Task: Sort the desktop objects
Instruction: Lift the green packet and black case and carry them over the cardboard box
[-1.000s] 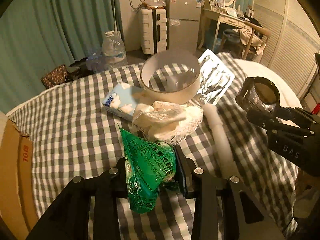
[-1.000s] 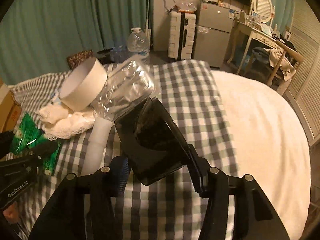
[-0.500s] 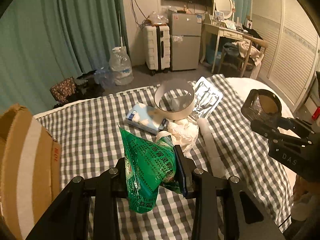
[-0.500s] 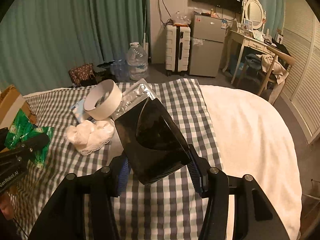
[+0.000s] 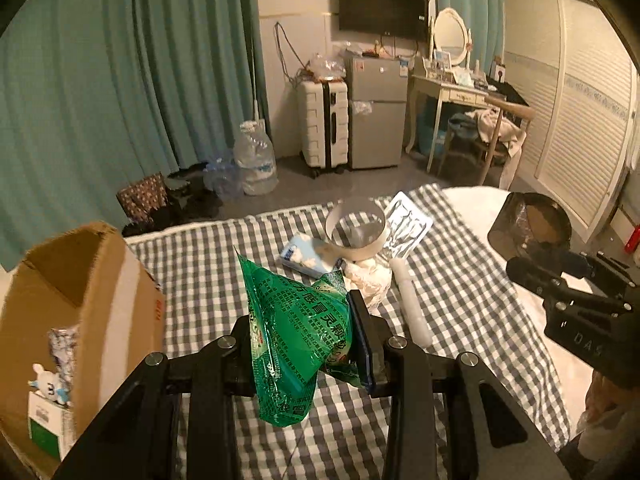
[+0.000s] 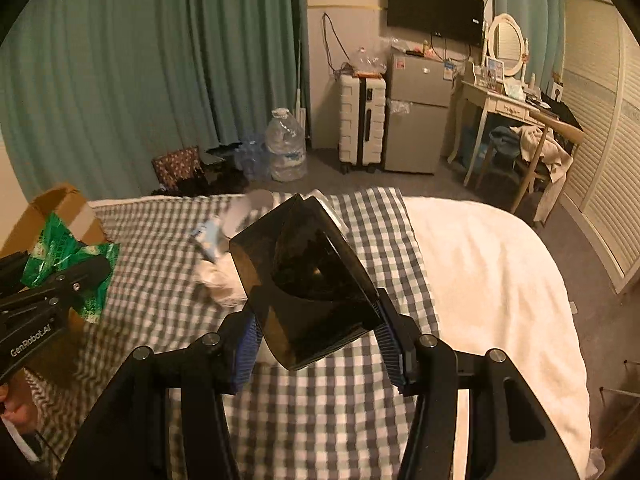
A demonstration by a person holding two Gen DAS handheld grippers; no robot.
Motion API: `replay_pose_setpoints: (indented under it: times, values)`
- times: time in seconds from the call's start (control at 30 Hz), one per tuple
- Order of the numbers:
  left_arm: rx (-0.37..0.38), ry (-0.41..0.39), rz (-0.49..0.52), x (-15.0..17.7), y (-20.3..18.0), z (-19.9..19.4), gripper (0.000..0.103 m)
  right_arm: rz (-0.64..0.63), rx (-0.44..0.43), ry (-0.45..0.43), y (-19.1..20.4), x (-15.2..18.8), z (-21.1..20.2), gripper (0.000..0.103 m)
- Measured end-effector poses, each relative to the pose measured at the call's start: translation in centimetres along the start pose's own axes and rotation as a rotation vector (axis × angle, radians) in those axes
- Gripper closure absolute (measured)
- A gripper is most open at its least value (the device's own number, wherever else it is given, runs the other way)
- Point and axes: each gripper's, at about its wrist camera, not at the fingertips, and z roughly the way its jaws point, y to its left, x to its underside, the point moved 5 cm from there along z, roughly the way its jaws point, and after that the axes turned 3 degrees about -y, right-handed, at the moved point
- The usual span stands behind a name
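Note:
My left gripper (image 5: 308, 344) is shut on a green foil packet (image 5: 298, 336) and holds it above the checked cloth, just right of an open cardboard box (image 5: 80, 304). My right gripper (image 6: 316, 336) is shut on a dark translucent plastic container (image 6: 304, 280), held in the air; it also shows in the left wrist view (image 5: 528, 228). On the cloth lie a white ring (image 5: 356, 232), a clear blister tray (image 5: 408, 226), a blue tissue pack (image 5: 306, 254), a white lace cloth (image 5: 368, 280) and a white tube (image 5: 412, 304).
The cardboard box holds a green-and-white carton (image 5: 46, 424) and a foil item (image 5: 62, 356). The checked cloth (image 5: 200, 264) covers a white bed (image 6: 500, 280). Beyond stand a water jug (image 5: 256, 164), a suitcase (image 5: 324, 124), a fridge (image 5: 376, 112) and a dressing table (image 5: 452, 92).
Both grippers have risen and pulled back from the objects on the cloth. The left gripper with the green packet has moved toward the cardboard box, whose inside now shows.

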Motion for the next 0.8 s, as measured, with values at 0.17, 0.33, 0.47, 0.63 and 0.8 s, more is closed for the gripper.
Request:
replay_pose_setpoints:
  times: [0.17,0.33,0.47,0.63,0.8]
  values:
    - [-0.019,-0.047,0.010,-0.2,0.4,-3.1,0.068,-0.010,-0.027,-0.037,1.6,-0.4,-2.8,0.051]
    - [-0.038,-0.090,0.010,-0.5,1.1,-6.3,0.068,-0.018,-0.035,-0.082,2.8,-1.2,-5.6,0.051]
    - [-0.047,-0.123,0.004,-0.8,1.7,-8.6,0.068,-0.018,-0.045,-0.111,3.7,-1.9,-7.6,0.051]
    - [-0.057,-0.147,0.007,-0.9,2.1,-10.6,0.068,-0.025,-0.051,-0.142,4.7,-2.3,-9.6,0.051]
    - [-0.058,-0.157,0.008,-0.8,2.8,-11.5,0.068,-0.016,-0.062,-0.150,5.4,-2.5,-10.6,0.051]
